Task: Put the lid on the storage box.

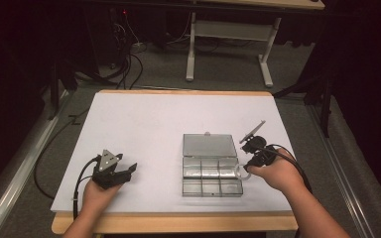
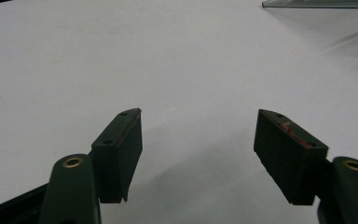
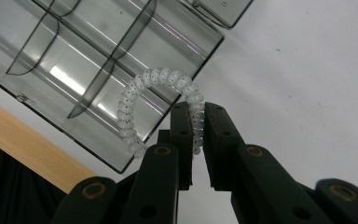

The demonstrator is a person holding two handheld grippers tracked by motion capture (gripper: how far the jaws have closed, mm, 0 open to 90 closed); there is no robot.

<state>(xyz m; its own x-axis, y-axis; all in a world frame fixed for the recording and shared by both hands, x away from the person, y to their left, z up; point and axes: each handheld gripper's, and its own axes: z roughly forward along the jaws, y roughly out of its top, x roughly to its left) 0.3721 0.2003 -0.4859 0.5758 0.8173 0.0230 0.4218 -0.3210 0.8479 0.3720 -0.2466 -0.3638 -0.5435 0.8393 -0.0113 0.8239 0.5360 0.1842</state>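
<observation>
Right tool [image 3: 197,135], held in the person's right hand [image 1: 274,173] just beside the right edge of a clear compartment box [image 1: 211,171], is clamped on a white spiral hair tie [image 3: 161,107]; its jaws stand nearly together with the coil pinched between them at one side of the loop, the remainder arching free above the box's near right compartments. In the high view the hair tie [image 1: 240,171] appears at the box's right rim. The box lies open on the white tabletop [image 1: 144,124], its lid folded back flat behind the divided tray. Left tool [image 2: 198,154] rests well apart at the left of the tabletop, jaws spread wide with nothing between them. The hair tie is judged light, springy and soft: it should flex and swing rather than hold shape, and its smooth plastic coil may slip from a loose pinch. A grip across one strand of the coil, as shown, seems suitable; the rigid box could slide if nudged.
</observation>
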